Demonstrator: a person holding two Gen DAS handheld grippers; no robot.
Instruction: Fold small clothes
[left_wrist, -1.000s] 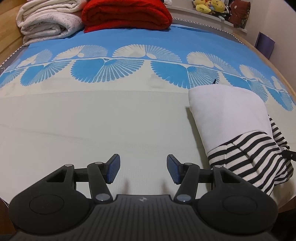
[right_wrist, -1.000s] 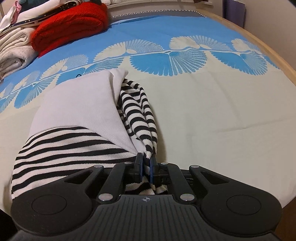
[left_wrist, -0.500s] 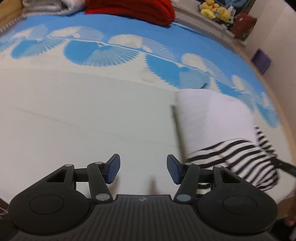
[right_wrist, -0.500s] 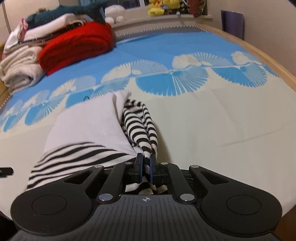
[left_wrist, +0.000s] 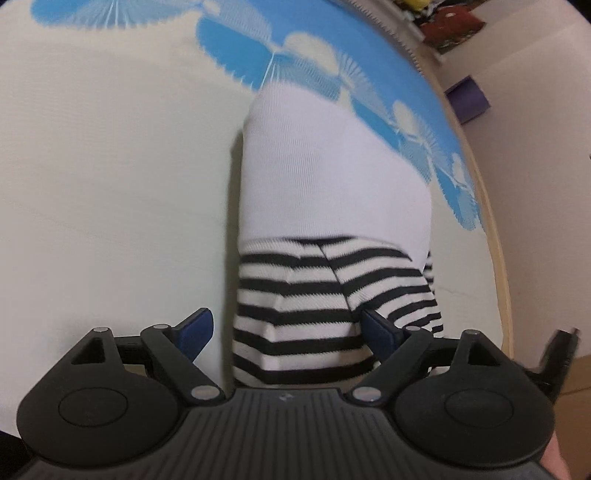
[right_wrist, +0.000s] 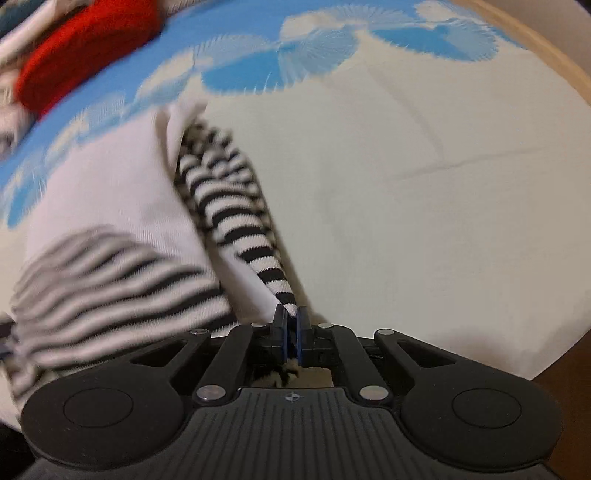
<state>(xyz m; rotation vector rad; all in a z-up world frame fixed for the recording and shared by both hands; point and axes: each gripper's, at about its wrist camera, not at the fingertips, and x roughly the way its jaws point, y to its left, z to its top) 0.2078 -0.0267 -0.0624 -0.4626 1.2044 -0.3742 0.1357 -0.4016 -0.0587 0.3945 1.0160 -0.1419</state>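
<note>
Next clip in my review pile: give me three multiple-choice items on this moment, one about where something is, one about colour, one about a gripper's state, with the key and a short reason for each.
1. Where is the striped end of the garment relative to the left gripper?
A. Between its open jaws
B. Far off to its left
C. Behind the camera

2. What colour is the folded blanket at the far edge of the bed?
A. Green
B. Red
C. Black

3. What is the right gripper doing?
A. Open over bare sheet
B. Shut on nothing
C. Shut on a striped sleeve

Key: 1 A, the striped hem sits between the spread blue pads. 2 B, a red bundle shows top left. 3 C, the sleeve tip is pinched between its jaws.
</note>
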